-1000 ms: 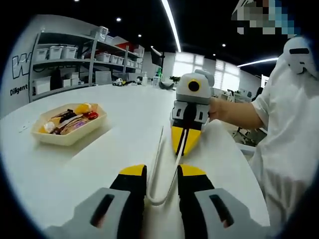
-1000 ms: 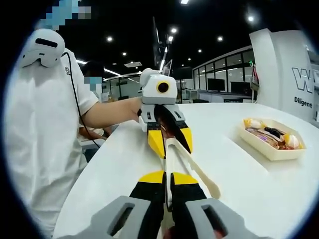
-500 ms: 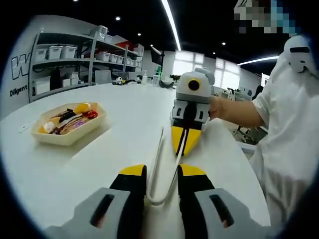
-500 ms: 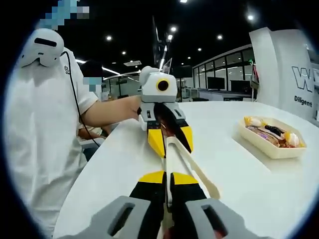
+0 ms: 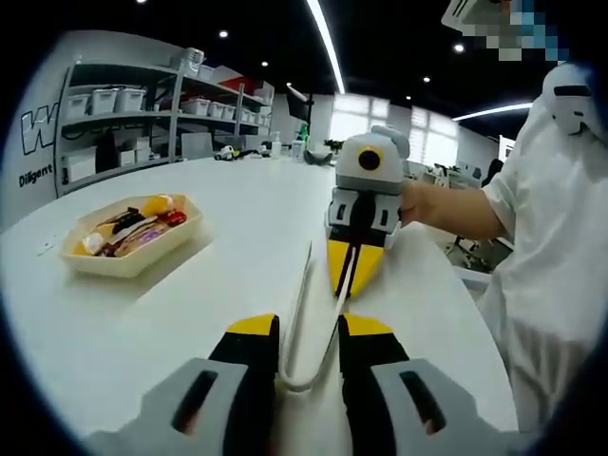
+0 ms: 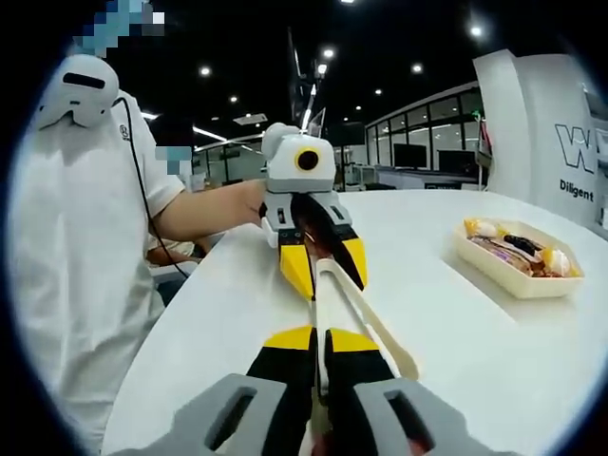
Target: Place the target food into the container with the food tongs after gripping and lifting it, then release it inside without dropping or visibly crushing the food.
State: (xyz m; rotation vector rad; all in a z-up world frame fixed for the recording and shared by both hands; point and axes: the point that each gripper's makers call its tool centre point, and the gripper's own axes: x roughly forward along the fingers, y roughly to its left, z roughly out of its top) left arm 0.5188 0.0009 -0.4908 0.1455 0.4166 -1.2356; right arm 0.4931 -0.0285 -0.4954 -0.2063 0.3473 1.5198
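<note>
White food tongs (image 5: 302, 285) hang in the air between both grippers, above a white table (image 5: 237, 218). My left gripper (image 5: 309, 328) is shut on their looped end. My right gripper (image 5: 351, 281) faces it, shut on the tip of one tong arm, while the other arm stands free. In the right gripper view my right gripper (image 6: 318, 334) grips that arm, the free arm of the tongs (image 6: 375, 328) spreads right, and the left gripper (image 6: 321, 271) holds the far end. A cream tray (image 5: 142, 261) (image 6: 494, 271) holds several food pieces (image 5: 133, 228), yellow, red, dark and purple.
A person in a white shirt (image 5: 556, 247) stands at the table's edge, holding both grippers. Shelves with bins (image 5: 123, 119) line the wall beyond the tray. Bare table top lies between the tongs and the tray.
</note>
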